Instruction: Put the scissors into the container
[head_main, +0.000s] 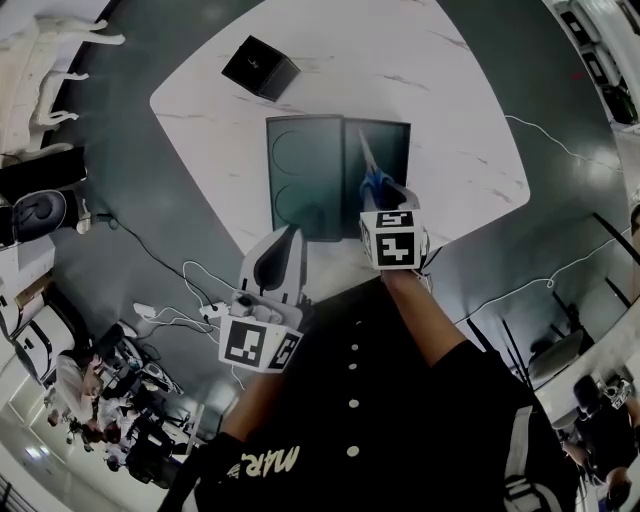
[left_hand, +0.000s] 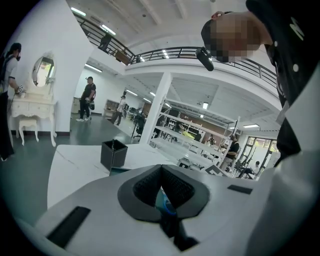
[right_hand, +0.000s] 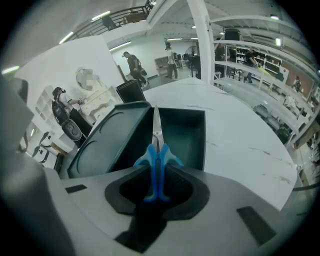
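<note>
The right gripper (head_main: 387, 200) clenches its fingers on the scissors (right_hand: 156, 159) by the handles, blades over the right half of the container (head_main: 300, 185), just beside its middle ridge. The left gripper (head_main: 284, 243), fingers pressed together, hangs at the near edge of the counter (head_main: 455, 120).

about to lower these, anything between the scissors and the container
Nothing visible. The right gripper holds the scissors with the blades pointing over the container, whose open compartment looks bare. Its lid lies open to the left. The black box stands farther back, off the path.
</note>
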